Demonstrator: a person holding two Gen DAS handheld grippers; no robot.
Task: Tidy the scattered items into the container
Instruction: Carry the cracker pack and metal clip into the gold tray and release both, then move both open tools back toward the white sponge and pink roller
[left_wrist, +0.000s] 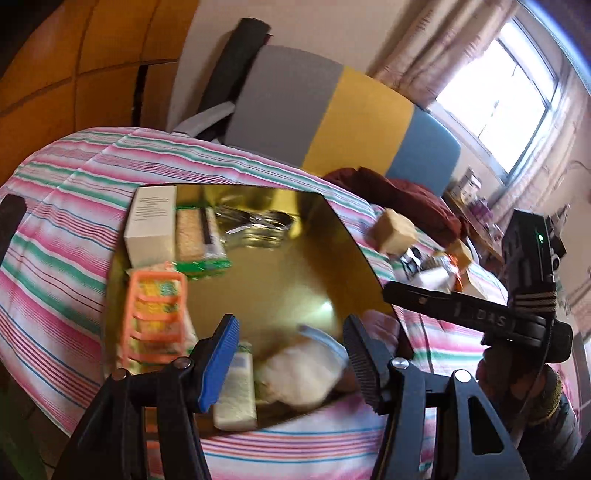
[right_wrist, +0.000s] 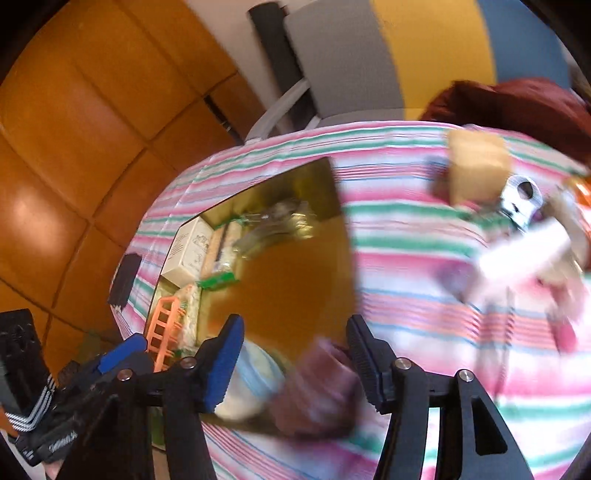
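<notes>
1. Far left of the left wrist view: striped cloth (left_wrist: 66, 229) over the table, with a dark flat object at the edge, too blurred to name.
2. Left of centre: gold tray (left_wrist: 280, 280), the container, already holding a white box (left_wrist: 151, 225), a green-edged packet (left_wrist: 201, 240), an orange rack (left_wrist: 155, 314) and some metal cutlery (left_wrist: 255, 221) near the top.
3. Lower centre: left gripper (left_wrist: 291, 354) hanging over the near edge of the tray, jaws wide apart, gripping nothing; between them a pale soft bundle (left_wrist: 303, 373) lying in the tray, and a white bar (left_wrist: 236, 391) just beside the blue pad.
4. Likely step: an item just put in, release finished; next move calls for lifting away and turning toward the loose things.
5. Right of the same view: a tan block (left_wrist: 395, 229) and a small heap of mixed items on the cloth, outside the tray, with a dark red cloth (left_wrist: 413, 195) behind.
6. Right wrist view, lower centre: right gripper (right_wrist: 295, 362) also spread wide and empty, a blurred purplish thing below it at the tray edge, contact impossible to tell.
7. Upper right there: tan block again, beside a shiny metal piece (right_wrist: 521, 199); probably the next target, calling for a reach rightward with jaws kept apart.
</notes>
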